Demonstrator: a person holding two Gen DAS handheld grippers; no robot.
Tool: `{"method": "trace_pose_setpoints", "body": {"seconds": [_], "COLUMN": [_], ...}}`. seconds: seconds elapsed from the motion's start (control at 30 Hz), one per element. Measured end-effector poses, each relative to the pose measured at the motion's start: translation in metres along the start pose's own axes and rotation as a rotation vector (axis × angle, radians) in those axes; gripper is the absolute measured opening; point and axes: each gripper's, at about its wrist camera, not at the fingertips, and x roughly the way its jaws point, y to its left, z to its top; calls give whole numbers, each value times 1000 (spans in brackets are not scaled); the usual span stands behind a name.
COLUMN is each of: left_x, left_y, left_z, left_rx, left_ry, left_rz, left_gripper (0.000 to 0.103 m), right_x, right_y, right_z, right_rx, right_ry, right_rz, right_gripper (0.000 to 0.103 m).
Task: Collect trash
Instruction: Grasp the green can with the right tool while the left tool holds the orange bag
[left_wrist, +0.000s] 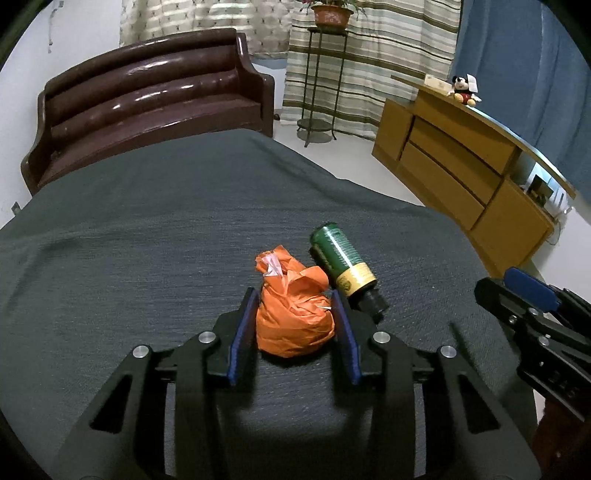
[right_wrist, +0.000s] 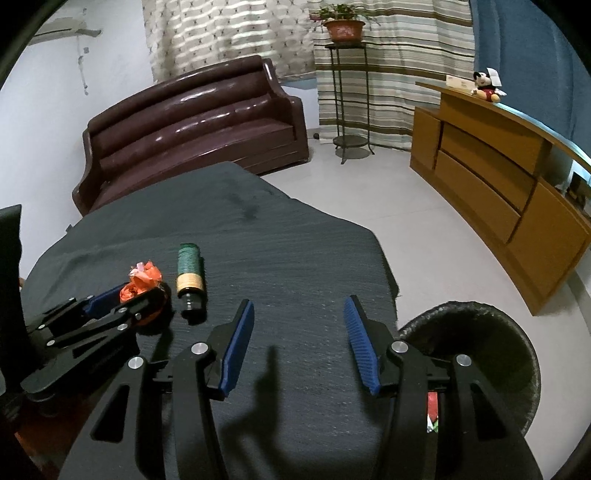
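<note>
A crumpled orange plastic bag (left_wrist: 293, 314) lies on the dark grey tablecloth (left_wrist: 147, 240). My left gripper (left_wrist: 293, 301) has its blue pads on both sides of the bag, touching it. A green bottle with a gold label (left_wrist: 341, 260) lies on its side just right of the bag. In the right wrist view the bag (right_wrist: 142, 284) and bottle (right_wrist: 188, 273) are at the left, with the left gripper (right_wrist: 125, 299) around the bag. My right gripper (right_wrist: 299, 314) is open and empty over the cloth. It also shows in the left wrist view (left_wrist: 528, 291).
A black trash bin (right_wrist: 476, 347) stands on the floor at the table's right edge, with some red trash inside. A brown sofa (left_wrist: 147, 107) is behind the table. A wooden cabinet (left_wrist: 461, 173) and a plant stand (left_wrist: 321, 81) are at the right.
</note>
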Motion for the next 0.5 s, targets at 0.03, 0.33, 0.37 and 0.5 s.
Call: {"method": "trace_pose_setpoints", "body": {"seconds": [0.03,0.33,0.37,0.5], "left_x": [-2,-22,-24,-30], "left_y": [3,39,44,65], "left_z": [-1,1,1,2], "left_rx": [1,-28,-31,-48], "left_ry": [-6,-37,-41,-51], "left_rz": [5,60,67,97], "left_gripper": [39,39,39,39], "right_x": [1,13,16,25], "right_y": [3,37,41,58], "right_z": [1,8,8,12], "right_rx": [-6,-59,-65,-89], "right_ry": [1,11,13,25], "right_rz": [3,37,43,57], "right_gripper": [51,51,51,51]}}
